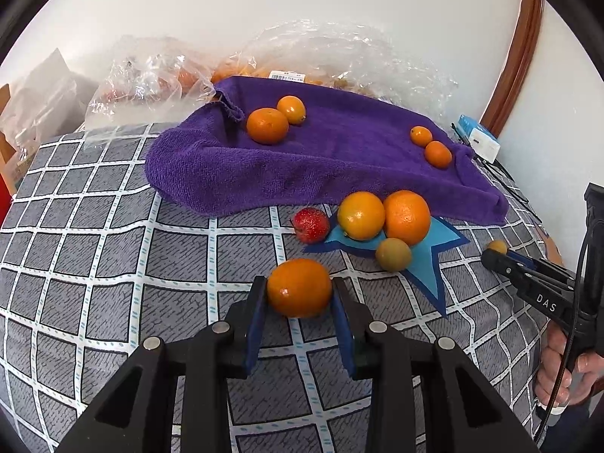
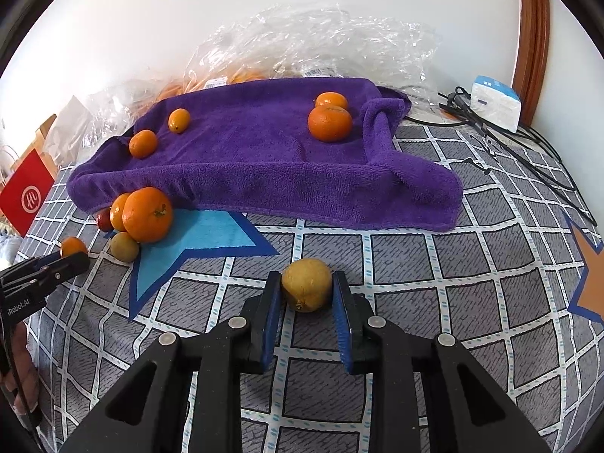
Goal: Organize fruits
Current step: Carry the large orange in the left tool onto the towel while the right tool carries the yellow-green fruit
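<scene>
Left wrist: left fingers (image 1: 299,294) grasp an orange (image 1: 299,287), right fingers (image 2: 306,290) a lemon (image 2: 307,284), bedspread (image 2: 415,283) open around.

Behind the purple towel (image 1: 321,158), my view of the fruit in the crinkled plastic bags (image 1: 151,75) at upper left is only an orange blur; I cannot count it. The printed label (image 1: 287,74) there is too small to read. In my right wrist view the red fruit (image 2: 102,219) at left is mostly hidden behind the two oranges (image 2: 147,213), and the red bag (image 2: 26,196) is cut by the frame's left edge. My right hand (image 1: 566,370) is cropped at the lower right of the left wrist view. The orange star (image 2: 592,283) runs off the right edge
</scene>
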A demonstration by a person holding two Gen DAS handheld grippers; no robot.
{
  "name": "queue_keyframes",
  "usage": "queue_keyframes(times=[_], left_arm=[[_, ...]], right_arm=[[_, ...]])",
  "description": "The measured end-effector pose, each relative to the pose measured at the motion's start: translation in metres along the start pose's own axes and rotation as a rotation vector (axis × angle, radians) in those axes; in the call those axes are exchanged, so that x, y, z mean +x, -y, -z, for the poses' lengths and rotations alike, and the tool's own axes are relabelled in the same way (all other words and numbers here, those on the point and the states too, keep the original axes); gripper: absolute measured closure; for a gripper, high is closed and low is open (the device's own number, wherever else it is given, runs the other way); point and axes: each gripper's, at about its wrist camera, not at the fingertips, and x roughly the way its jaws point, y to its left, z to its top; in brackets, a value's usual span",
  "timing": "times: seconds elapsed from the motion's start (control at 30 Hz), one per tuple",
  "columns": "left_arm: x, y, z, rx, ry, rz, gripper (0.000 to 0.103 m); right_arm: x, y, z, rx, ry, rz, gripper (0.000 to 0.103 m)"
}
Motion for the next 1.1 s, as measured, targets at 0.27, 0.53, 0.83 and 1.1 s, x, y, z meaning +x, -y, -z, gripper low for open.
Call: queue_keyframes(times=[0.27,0.53,0.83,1.1], left_arm=[[-0.014,-0.008,0.003,-0.049,0.078,0.03,0.072],[-0.024,-0.006,0.005,-0.045,0.139,0.033,0.072],[-0.036,-0.008,0.007,-0.051,0.201,0.027,0.072],[-0.04,-0.008,0.006,-0.051,0.224,0.013,0.072]], right_arm=[[-0.002,0.0,0.001,0.011,0.01,0.001,0.077],[-0.006,0.0,0.001,0.007,0.028,-0.032,0.077],[-0.011,0.007,0.002,0.042,0.053,-0.049,0.077],[-0.017,0.009,0.002,0.05,0.08,-0.055,0.077]])
